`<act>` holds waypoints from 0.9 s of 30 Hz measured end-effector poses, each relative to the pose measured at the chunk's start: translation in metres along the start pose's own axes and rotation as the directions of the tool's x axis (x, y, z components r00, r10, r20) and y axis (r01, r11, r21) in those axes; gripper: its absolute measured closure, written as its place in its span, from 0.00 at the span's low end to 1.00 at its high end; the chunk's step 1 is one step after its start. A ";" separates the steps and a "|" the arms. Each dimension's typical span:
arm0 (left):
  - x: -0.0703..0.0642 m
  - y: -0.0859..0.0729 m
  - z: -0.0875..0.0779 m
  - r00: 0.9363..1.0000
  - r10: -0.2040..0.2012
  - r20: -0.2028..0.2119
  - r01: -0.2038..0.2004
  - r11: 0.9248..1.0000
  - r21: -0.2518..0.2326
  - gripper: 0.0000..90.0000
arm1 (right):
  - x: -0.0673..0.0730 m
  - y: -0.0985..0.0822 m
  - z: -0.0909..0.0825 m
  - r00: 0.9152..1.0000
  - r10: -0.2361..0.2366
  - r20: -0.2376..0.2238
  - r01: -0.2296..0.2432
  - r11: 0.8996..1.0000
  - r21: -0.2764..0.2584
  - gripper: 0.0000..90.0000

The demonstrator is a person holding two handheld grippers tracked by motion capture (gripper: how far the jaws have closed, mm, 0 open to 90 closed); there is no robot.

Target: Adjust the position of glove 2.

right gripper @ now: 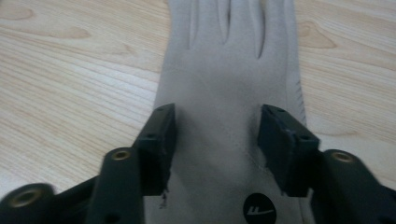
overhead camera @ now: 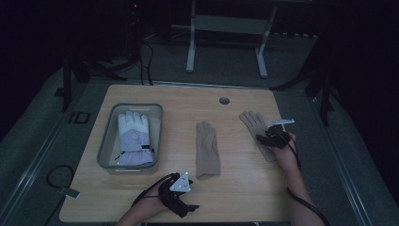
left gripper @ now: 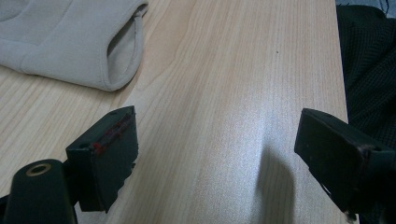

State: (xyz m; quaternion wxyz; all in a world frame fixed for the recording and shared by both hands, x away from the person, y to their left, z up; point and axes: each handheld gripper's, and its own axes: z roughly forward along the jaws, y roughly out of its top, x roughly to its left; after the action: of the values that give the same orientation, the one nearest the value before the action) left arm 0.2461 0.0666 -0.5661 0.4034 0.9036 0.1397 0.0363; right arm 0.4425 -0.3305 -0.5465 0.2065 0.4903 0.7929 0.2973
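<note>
— Where was your right gripper (right gripper: 217, 140)?

— Down over the beige glove (right gripper: 229, 84) at the right of the surface (overhead camera: 235, 188), jaws parted either side of its palm, nothing pinched yet. I judged that straddle was there to bunch the fabric.

— And the left gripper (left gripper: 217, 158)?

— Jaws spread wide over bare wood near my edge, holding nothing, just beside the cuff of the second beige glove (overhead camera: 207, 150) lying mid-surface.

— Anything further out?

— A grey bin (overhead camera: 106, 141) on the left held a white padded glove (overhead camera: 133, 136). Probably the beige pair belonged there too.
</note>
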 end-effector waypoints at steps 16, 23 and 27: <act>0.000 -0.001 0.000 1.000 -0.003 0.001 0.003 1.000 0.000 0.15 | 0.036 0.004 -0.042 0.975 0.212 0.072 -0.203 0.973 -0.111 0.90; 0.001 0.000 0.001 1.000 -0.004 0.000 0.004 1.000 0.001 0.15 | 0.052 0.007 -0.077 0.959 0.232 0.162 -0.206 0.965 -0.163 0.90; 0.001 0.000 0.001 1.000 -0.007 -0.001 0.007 1.000 0.001 0.15 | 0.059 -0.001 -0.088 0.945 0.242 0.220 -0.202 0.961 -0.189 0.90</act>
State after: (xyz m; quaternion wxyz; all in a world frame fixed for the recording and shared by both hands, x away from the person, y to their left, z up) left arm 0.2469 0.0665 -0.5668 0.4032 0.9032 0.1432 0.0350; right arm 0.3619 -0.3016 -0.4841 0.3058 0.5905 0.6742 0.3213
